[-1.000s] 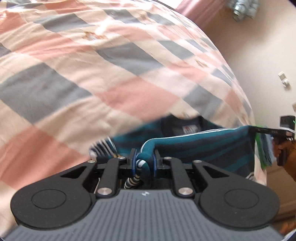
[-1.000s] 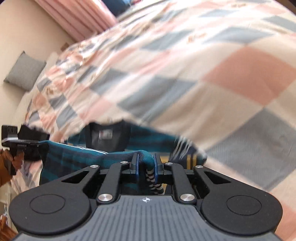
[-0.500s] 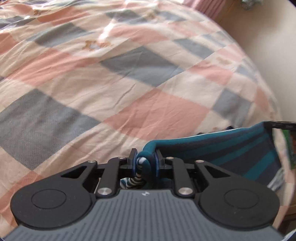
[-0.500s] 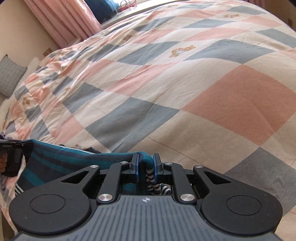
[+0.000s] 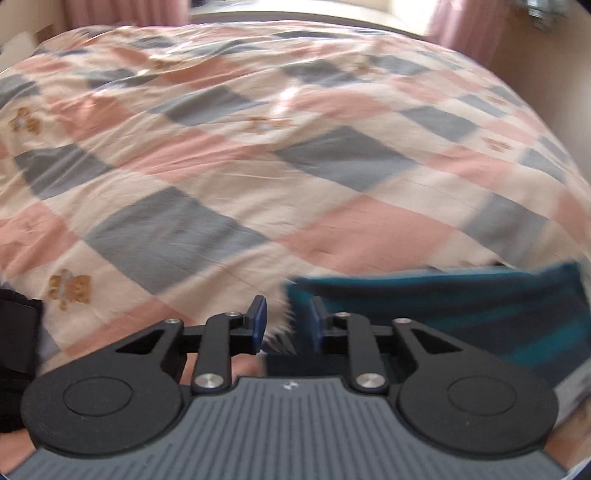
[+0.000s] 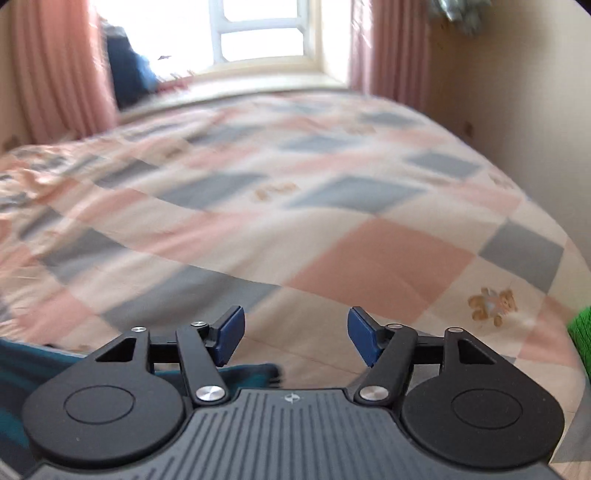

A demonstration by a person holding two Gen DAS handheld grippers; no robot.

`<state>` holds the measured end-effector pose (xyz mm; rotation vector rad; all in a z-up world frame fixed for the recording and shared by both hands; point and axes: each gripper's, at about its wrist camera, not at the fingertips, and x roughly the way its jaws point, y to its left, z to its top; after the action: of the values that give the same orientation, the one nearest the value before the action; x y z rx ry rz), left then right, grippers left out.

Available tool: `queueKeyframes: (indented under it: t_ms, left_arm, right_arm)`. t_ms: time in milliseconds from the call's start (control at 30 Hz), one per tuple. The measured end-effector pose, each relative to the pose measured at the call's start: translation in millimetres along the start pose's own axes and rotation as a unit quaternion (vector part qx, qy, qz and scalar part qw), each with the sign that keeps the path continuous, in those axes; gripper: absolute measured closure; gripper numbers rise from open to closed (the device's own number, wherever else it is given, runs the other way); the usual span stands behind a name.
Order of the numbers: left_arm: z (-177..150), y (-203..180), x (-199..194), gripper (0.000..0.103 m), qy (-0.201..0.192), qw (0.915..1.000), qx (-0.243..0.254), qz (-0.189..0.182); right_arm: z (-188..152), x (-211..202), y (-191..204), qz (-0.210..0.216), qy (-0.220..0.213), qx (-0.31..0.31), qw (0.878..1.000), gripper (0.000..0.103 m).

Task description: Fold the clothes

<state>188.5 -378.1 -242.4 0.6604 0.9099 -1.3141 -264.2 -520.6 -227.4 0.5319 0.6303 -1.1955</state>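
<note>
A teal and navy striped shirt (image 5: pixel 461 314) lies on the checked bed cover (image 5: pixel 258 166) at the lower right of the left wrist view. My left gripper (image 5: pixel 285 322) is open; the shirt's edge lies against its right finger, not pinched. In the right wrist view the shirt (image 6: pixel 33 373) shows at the lower left, partly under the gripper body. My right gripper (image 6: pixel 295 338) is wide open and empty above the bed cover (image 6: pixel 332 221).
The bed has a pink, grey and cream checked cover with small bear prints. A window (image 6: pixel 258 29) with pink curtains (image 6: pixel 55 66) is beyond the far end. A beige wall (image 6: pixel 517 92) runs along the right side. Something green (image 6: pixel 580 332) shows at the right edge.
Both grippers have opened and let go of the shirt, which now lies on the bed. Both views have tilted up toward the far end of the bed.
</note>
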Motion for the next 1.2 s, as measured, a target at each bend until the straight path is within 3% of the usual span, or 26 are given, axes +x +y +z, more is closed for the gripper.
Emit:
queueKeyframes:
  t_ms: [100,200,333,433,500,567,633,733,800,867,933,1033,1100,1167,1200]
  left_arm:
    - [-34,-39,-19,0.084,0.002,0.9982,0.038,-0.047]
    - [-77,-65,-31,0.084,0.008,0.9961,0.025,-0.085]
    - [-117,-75,-18,0.082,0.028,0.9973,0.047,-0.05]
    - [-120,-56,3,0.081,0.04,0.9985,0.025,-0.028]
    - [-109,-45,-3,0.088,0.028,0.9995,0.017,-0.004]
    - [-101,-36,-18,0.088,0.012,0.9998,0.012,0.013]
    - [-98,-34,-34,0.087,0.005,0.9995,0.017,0.026]
    - [-107,-40,-47,0.087,0.014,0.9993,0.024,0.026]
    - [-117,-47,-38,0.081,0.042,0.9984,0.017,0.034]
    - [-124,-49,-19,0.081,0.082,0.9954,-0.006,0.049]
    - [-125,-47,0,0.079,0.12,0.9896,-0.043,0.066]
    - [-106,-61,-13,0.08,0.116,0.9876,-0.041,0.097]
    - [-96,-74,-35,0.071,0.107,0.988,-0.037,0.105]
    - [-88,-86,-57,0.067,0.106,0.9879,-0.053,0.1]
    - [-85,-92,-67,0.063,0.105,0.9879,-0.061,0.096]
  right_arm:
    - [-32,-32,32,0.038,0.01,-0.026,0.999,0.057]
    - [-72,-55,61,0.056,0.035,-0.055,0.996,0.061]
    - [-122,-69,88,0.058,0.069,-0.123,0.988,0.066]
    - [-147,-51,86,0.018,0.088,-0.168,0.982,0.069]
    - [-150,-37,68,0.009,0.103,-0.147,0.984,0.07]
    - [-140,-34,58,0.007,0.106,-0.131,0.986,0.074]
    - [-127,-45,54,-0.004,0.096,-0.119,0.988,0.073]
    - [-118,-74,49,0.018,0.069,-0.064,0.995,0.072]
    - [-121,-89,53,0.034,0.063,-0.047,0.996,0.072]
    - [-131,-84,59,0.03,0.088,-0.052,0.994,0.067]
    - [-143,-59,54,0.005,0.152,-0.044,0.987,0.064]
    - [-141,-38,41,0.013,0.201,-0.008,0.979,0.064]
    - [-125,-45,40,0.021,0.201,-0.005,0.979,0.063]
    - [-110,-61,36,0.026,0.189,0.013,0.982,0.057]
    - [-105,-68,33,0.029,0.186,0.029,0.982,0.049]
